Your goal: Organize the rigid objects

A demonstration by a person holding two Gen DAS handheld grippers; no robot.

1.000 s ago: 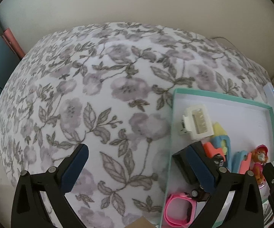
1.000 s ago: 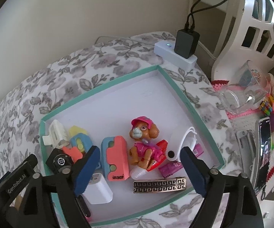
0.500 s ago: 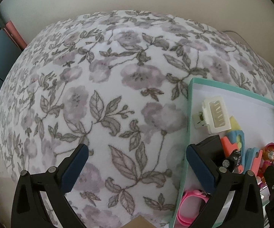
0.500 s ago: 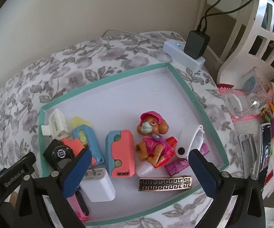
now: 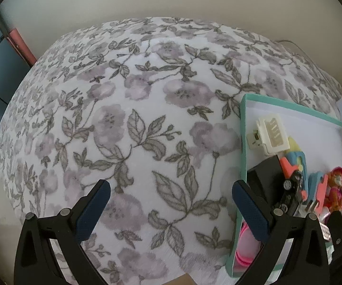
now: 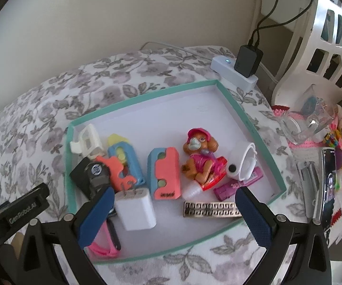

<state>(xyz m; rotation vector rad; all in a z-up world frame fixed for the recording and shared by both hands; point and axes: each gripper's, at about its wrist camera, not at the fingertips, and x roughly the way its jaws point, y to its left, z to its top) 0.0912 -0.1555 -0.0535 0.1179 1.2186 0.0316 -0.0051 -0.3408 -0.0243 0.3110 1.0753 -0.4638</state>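
Both hand-held grippers stand wide apart, gripping nothing: the left hand-held gripper (image 5: 171,199) over flowered bedding (image 5: 135,118), the right hand-held gripper (image 6: 173,201) above the teal-rimmed box (image 6: 232,102), where the pup figure (image 6: 199,156), white charger (image 6: 135,209) and other toys lie.

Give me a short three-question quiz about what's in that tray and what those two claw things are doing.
1. True or false: the right gripper is clamped on the white charger.
2. Which lies nearest the puppy figure?
A. white hair clip
B. pink watch
C. coral-and-blue block
3. Fill in: the left gripper hovers over the floral ____, beside the tray.

Key: 1 false, its jaws stand wide with nothing pressed between them; 2 C; 3 cloth.
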